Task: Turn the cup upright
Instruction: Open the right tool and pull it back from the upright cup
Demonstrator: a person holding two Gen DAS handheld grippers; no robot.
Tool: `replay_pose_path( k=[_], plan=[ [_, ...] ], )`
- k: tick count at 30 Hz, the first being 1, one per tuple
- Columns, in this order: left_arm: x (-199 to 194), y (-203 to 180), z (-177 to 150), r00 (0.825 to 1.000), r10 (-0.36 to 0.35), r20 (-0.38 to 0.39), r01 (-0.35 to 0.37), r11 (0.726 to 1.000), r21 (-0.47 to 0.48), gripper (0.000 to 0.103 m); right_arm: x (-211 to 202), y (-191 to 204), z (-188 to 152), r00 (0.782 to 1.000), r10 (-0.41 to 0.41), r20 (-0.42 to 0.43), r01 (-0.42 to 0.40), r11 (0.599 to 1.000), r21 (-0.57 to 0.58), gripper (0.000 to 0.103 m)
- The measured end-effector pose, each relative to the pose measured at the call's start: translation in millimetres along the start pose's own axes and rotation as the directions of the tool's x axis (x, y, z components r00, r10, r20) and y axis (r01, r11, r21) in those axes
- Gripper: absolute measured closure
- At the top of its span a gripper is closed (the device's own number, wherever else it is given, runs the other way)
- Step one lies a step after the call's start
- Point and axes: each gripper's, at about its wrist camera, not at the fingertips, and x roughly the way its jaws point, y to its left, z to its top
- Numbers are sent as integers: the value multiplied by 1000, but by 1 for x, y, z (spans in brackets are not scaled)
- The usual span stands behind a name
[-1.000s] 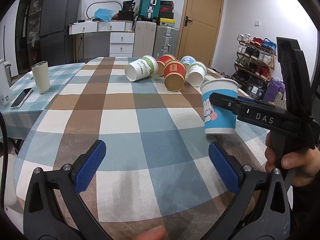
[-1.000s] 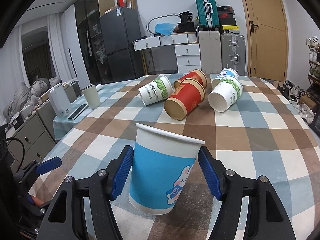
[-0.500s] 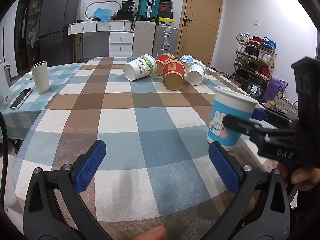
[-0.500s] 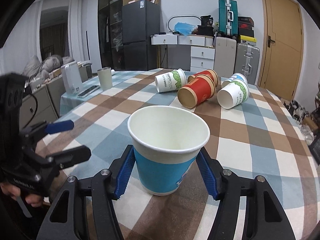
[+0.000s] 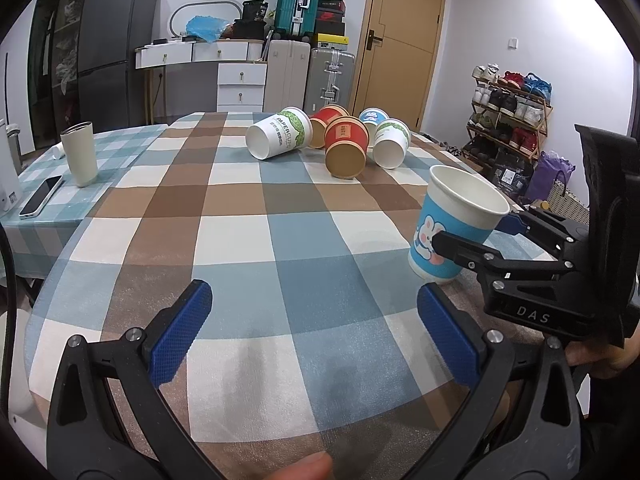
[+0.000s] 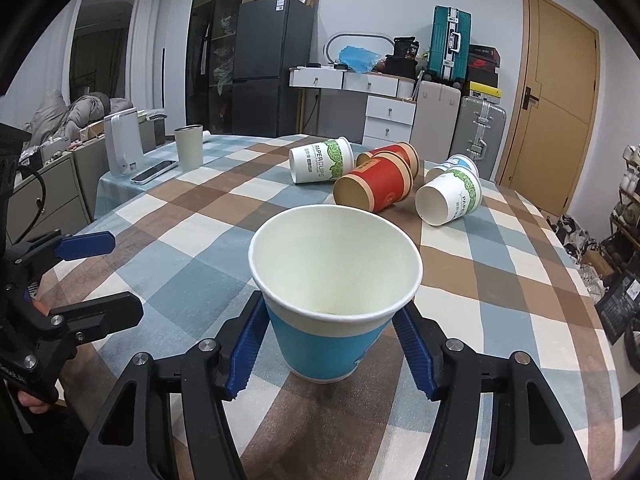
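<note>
A blue paper cup with a rabbit print (image 6: 332, 300) stands mouth up between the pads of my right gripper (image 6: 332, 350), which is shut on it, low over the checked tablecloth (image 6: 500, 280). In the left wrist view the same cup (image 5: 452, 228) leans slightly at the table's right side, held by the right gripper (image 5: 476, 240). My left gripper (image 5: 312, 328) is open and empty above the near table edge. Several cups lie on their sides at the far end: a white and green one (image 5: 280, 138), a red one (image 5: 346, 146), another white and green one (image 5: 392, 142).
A tall beige tumbler (image 5: 79, 153) and a phone (image 5: 40, 196) sit at the table's left side, next to a white appliance (image 6: 122, 146). Suitcases, drawers and a fridge stand behind the table; a shoe rack (image 5: 508, 104) is at the right.
The right gripper has carried the blue cup down and toward the near right part of the table, tipping the view so the cup's mouth shows. The left gripper has stayed still.
</note>
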Motion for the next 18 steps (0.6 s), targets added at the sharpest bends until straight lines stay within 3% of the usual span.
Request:
replay_pose_path(
  k=[2, 7, 10, 18],
  plan=[
    [0, 0, 0, 1000, 1, 0, -1, 1000, 0, 0, -6, -3, -2, 1000, 10, 27, -11, 1000, 11, 24],
    [1, -1, -1, 1000, -14, 3, 14, 1000, 0, 0, -27, -15, -5, 994, 34, 104, -39, 998, 46, 14],
    [-1, -1, -1, 1000, -26, 9, 26, 1000, 3, 0, -42, -26, -10, 987, 49, 155, -63, 994, 87, 0],
    [-8, -6, 0, 998, -46, 44, 45, 999, 25, 0, -78, -43, -28, 952, 58, 300, -91, 991, 98, 0]
  ],
)
